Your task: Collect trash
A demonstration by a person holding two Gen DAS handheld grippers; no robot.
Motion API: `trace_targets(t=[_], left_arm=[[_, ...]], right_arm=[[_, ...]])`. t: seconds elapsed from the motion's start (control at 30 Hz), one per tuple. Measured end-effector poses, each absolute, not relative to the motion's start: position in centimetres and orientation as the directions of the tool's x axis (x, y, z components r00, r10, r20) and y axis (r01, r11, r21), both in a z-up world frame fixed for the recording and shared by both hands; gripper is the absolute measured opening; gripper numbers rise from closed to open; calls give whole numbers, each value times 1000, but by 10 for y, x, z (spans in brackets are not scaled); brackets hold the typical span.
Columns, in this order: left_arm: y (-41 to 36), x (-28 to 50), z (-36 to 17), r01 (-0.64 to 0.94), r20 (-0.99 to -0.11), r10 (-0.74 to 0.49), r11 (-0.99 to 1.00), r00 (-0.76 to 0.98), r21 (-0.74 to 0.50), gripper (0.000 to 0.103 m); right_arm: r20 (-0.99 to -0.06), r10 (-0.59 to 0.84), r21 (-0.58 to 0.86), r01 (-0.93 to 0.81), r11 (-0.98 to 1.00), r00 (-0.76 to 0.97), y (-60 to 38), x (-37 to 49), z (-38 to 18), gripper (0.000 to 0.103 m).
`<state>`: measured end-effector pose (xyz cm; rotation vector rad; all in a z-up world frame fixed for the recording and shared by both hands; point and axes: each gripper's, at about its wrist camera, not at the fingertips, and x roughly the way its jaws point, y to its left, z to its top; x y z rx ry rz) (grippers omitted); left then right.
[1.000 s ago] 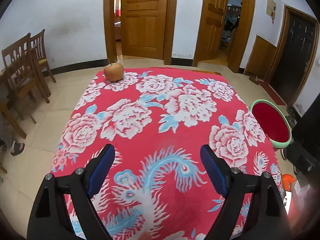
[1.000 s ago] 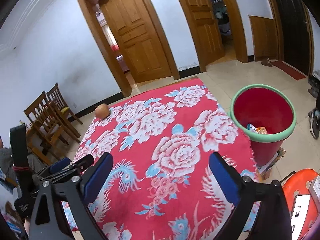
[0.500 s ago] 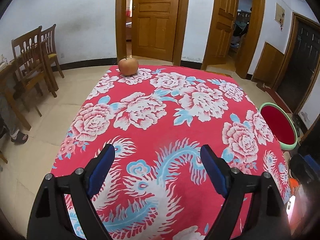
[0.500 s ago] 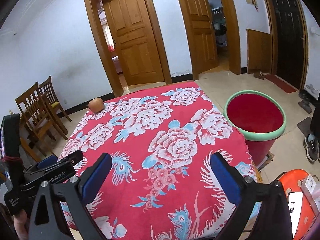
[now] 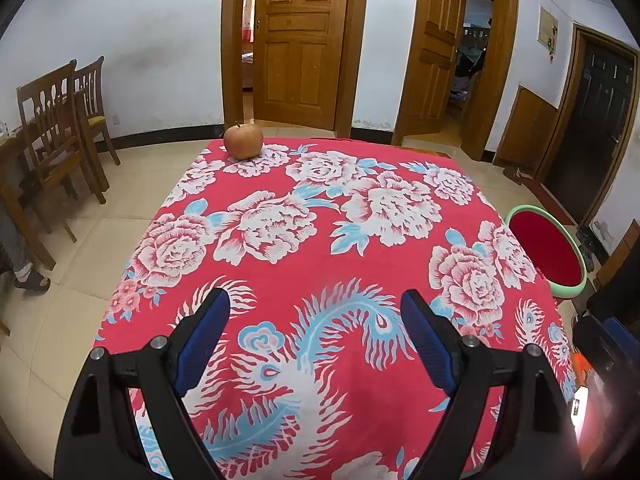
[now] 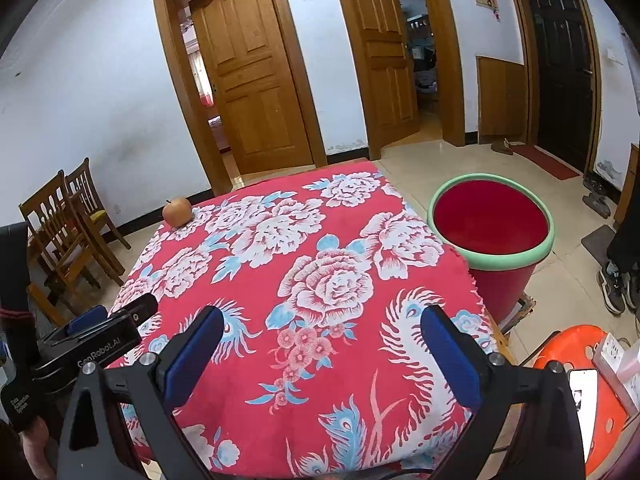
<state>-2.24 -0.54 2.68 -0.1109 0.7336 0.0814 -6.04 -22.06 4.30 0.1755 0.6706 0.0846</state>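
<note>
A table under a red flowered cloth (image 5: 320, 248) (image 6: 304, 248) fills both views. An apple (image 5: 243, 142) (image 6: 177, 211) stands at its far left corner. A red bin with a green rim (image 6: 491, 222) (image 5: 546, 250) stands on the floor off the table's right edge; its bottom is hidden. My left gripper (image 5: 316, 316) hovers open over the near part of the cloth, nothing between its blue pads. My right gripper (image 6: 320, 338) is open too, over the near edge. The left gripper's body (image 6: 100, 340) shows at the left of the right wrist view.
Wooden chairs (image 5: 60, 128) (image 6: 68, 224) stand by the left wall. An orange stool (image 6: 580, 392) with a phone and a box on it is at the near right. A person's shoes (image 6: 618, 284) are on the floor at the right. Doorways open at the back.
Both views have tipped and swung, so the apple and the bin sit elsewhere in the frames; the bin's inside is now seen less deeply. Both grippers stay open.
</note>
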Motion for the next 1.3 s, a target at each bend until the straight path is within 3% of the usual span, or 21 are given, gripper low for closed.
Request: trace_targets(t=[1.3], left_arm=[[-8, -24, 29, -102, -668, 28, 992, 744, -71, 86]], right_arm=[[-607, 127, 202, -2, 979, 784, -229, -61, 44, 101]])
